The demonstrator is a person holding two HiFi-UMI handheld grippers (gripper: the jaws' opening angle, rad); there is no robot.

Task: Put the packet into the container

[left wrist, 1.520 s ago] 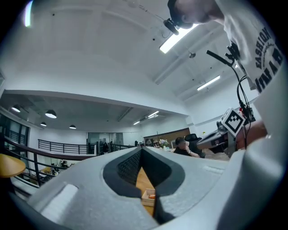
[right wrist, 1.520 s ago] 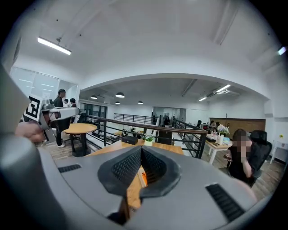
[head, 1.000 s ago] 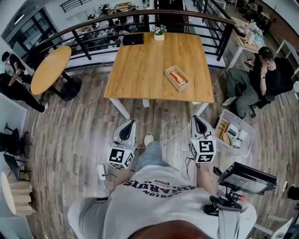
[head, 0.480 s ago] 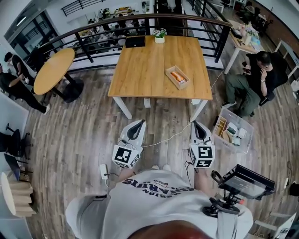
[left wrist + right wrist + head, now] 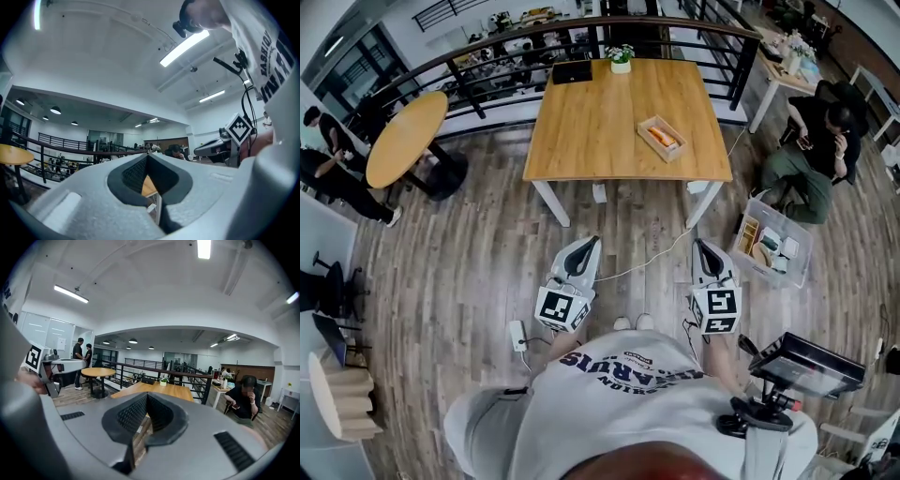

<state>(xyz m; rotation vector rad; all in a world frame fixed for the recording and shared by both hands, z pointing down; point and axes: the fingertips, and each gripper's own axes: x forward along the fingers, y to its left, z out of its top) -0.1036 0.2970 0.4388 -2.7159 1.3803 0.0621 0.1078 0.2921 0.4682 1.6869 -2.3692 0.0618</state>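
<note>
A person stands off from the square wooden desk (image 5: 600, 122), the grey left gripper (image 5: 584, 249) and right gripper (image 5: 703, 247) both pinched closed on nothing above the plank floor (image 5: 459, 253). The orange packet (image 5: 662, 137) lies inside the rectangular wooden container (image 5: 644, 125) near the desk's right edge.

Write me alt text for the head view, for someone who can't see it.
Seen from above, a person on a wood floor holds the left gripper and right gripper, both shut and empty, short of a wooden table. On the table, an orange packet lies in a small wooden container.
</note>
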